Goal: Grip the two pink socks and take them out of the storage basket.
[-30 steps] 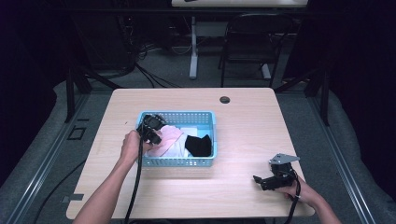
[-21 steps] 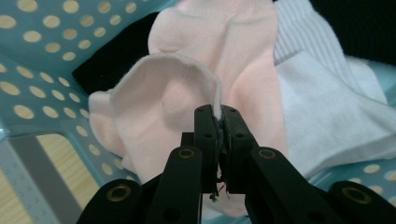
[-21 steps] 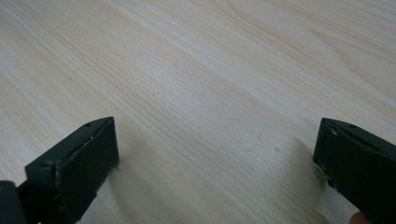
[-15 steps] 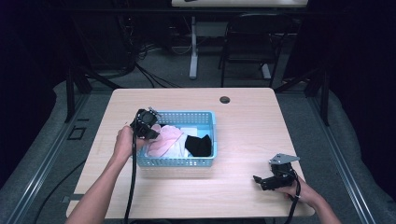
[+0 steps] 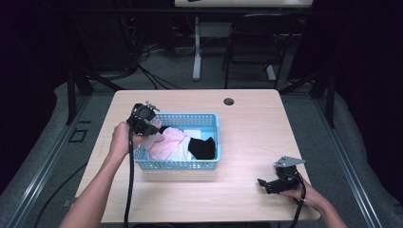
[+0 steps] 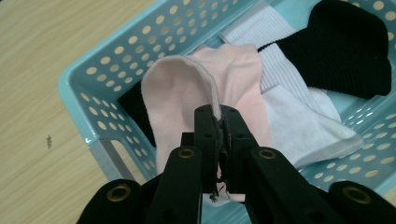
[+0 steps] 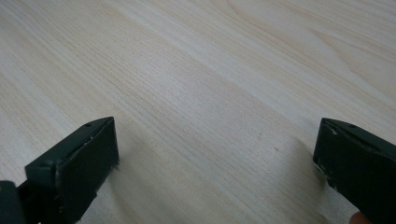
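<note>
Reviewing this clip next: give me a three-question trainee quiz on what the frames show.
1. True or false: the left gripper is shut on the pink sock.
2. What lies under the right gripper? A) the blue basket B) bare wooden table C) the black sock
3. Fill in: the right gripper's jaws stand ____.

Key: 1 true, the jaws pinch the sock's edge above the basket. 2 B, it rests at the table's near right corner. 3 open, with nothing between them.
</note>
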`<control>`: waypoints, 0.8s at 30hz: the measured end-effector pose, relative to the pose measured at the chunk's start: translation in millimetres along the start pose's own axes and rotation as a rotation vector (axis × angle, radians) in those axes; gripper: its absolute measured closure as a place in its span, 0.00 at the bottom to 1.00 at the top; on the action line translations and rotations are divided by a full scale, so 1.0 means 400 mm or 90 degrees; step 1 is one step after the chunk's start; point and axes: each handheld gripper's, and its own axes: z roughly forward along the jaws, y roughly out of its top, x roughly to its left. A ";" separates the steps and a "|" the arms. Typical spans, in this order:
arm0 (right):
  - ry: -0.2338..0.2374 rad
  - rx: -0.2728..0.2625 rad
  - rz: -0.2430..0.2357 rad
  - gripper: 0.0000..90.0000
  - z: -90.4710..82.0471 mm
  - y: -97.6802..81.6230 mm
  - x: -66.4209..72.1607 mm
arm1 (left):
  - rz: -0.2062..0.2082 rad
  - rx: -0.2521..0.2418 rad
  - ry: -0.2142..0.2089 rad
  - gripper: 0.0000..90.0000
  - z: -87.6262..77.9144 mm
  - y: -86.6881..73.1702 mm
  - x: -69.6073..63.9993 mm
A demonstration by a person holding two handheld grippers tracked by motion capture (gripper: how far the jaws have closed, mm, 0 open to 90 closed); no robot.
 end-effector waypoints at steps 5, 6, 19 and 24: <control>0.001 0.001 0.000 0.00 0.000 0.000 0.000 | 0.002 -0.013 0.004 0.96 -0.030 0.013 0.002; 0.001 0.001 0.000 0.00 0.000 0.000 0.000 | 0.003 -0.014 0.005 0.96 -0.034 0.015 0.002; 0.000 0.000 0.000 0.00 0.000 0.000 0.000 | 0.010 -0.040 0.002 0.96 -0.112 0.047 0.004; 0.000 0.001 0.000 0.00 0.000 0.000 0.000 | 0.014 -0.045 0.000 0.96 -0.124 0.052 0.005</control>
